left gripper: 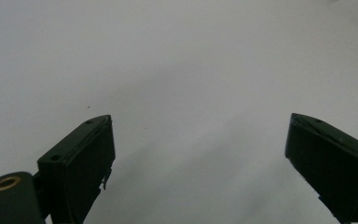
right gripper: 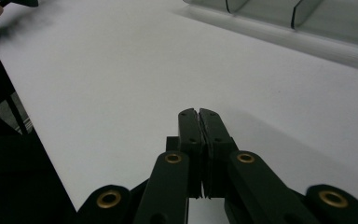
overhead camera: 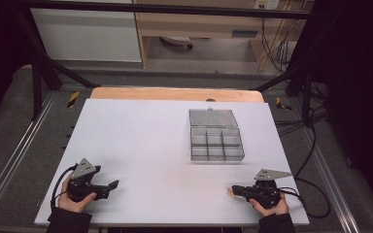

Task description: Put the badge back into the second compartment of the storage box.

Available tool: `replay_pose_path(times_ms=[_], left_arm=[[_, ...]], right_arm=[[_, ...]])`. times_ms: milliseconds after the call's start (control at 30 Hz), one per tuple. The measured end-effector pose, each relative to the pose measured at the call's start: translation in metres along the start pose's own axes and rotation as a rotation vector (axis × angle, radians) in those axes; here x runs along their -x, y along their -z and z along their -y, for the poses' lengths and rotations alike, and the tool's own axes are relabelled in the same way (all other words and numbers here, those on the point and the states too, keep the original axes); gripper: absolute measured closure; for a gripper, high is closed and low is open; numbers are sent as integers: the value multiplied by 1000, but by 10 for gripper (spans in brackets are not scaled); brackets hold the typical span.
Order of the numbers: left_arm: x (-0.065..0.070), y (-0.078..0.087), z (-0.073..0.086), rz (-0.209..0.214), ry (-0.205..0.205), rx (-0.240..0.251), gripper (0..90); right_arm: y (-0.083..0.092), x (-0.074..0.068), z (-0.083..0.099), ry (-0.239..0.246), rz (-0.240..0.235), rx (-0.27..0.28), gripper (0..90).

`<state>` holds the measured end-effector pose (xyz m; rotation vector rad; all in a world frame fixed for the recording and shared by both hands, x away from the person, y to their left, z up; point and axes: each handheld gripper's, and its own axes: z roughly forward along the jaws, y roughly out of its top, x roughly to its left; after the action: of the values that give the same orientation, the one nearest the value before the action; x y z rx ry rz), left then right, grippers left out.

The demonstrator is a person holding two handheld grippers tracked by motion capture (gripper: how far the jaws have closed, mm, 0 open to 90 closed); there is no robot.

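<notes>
A clear plastic compartment box (overhead camera: 216,144) with its lid (overhead camera: 212,117) folded back lies on the white table (overhead camera: 141,145), right of centre; its near wall (right gripper: 307,28) crosses the top of the right gripper view. Near the front left corner a hand holds my left gripper (overhead camera: 110,186), jaws pointing right. In the left gripper view that gripper (left gripper: 198,154) stands wide open over bare table, nothing between its jaws. My right gripper (overhead camera: 234,190) rests near the front right edge, pointing left. Its jaws (right gripper: 199,113) are pressed together with nothing between them.
The table's front edge (right gripper: 37,135) drops off to dark floor at the left of the right gripper view. Black frame posts (overhead camera: 38,82) and cables (overhead camera: 315,145) flank the table. A wooden strip (overhead camera: 175,93) runs along its far edge.
</notes>
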<state>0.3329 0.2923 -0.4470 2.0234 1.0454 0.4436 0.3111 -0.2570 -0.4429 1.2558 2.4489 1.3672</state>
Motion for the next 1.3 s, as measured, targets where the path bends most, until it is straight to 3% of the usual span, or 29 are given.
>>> replay_pose_path(times_ms=[300,1300], left_arm=[[0,0,0,0,2,3,82],[-1,0,0,1,2,-2,83]], right_arm=[[1,-3,-2,12,3,-5,891],[11,-2,-17,40,57,59,891]])
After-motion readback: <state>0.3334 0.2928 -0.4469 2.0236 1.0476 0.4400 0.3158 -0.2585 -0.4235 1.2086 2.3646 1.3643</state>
